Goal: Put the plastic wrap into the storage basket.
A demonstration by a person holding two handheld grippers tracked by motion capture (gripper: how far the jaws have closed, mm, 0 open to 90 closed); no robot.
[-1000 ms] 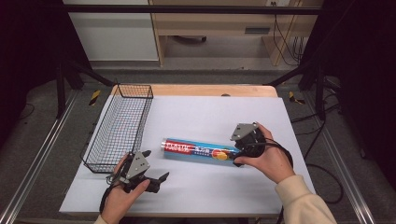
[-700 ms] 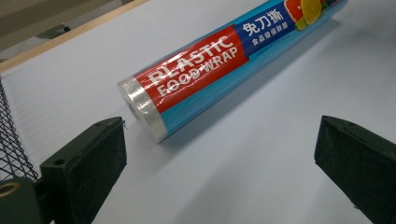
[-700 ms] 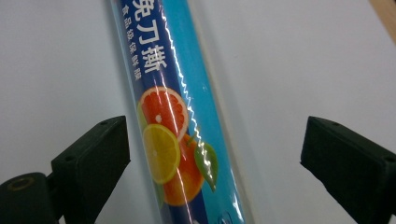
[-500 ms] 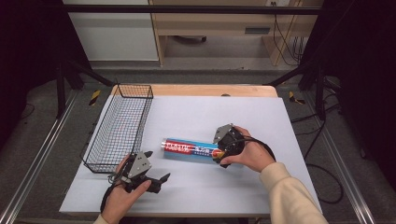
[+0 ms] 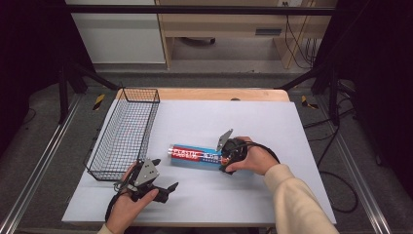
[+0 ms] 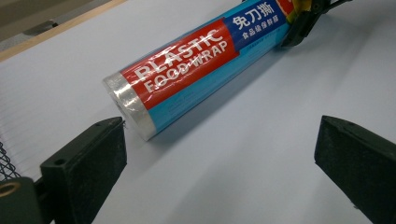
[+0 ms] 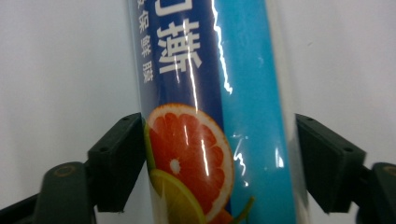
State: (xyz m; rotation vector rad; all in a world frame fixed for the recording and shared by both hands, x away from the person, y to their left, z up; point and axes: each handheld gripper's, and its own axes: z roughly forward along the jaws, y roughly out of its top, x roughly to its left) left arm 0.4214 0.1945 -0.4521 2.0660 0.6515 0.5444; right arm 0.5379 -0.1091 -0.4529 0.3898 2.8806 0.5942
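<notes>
While the right gripper has just been closing on the roll, pads touching, squeeze evenly before lifting; the left gripper rests wide near the tabletop's front edge.

A wire basket is standing along the worktop's left edge, blocking that side. The roll of plastic wrap is lying across the middle. Far and right of it, bare worktop is leaving open passage.
</notes>
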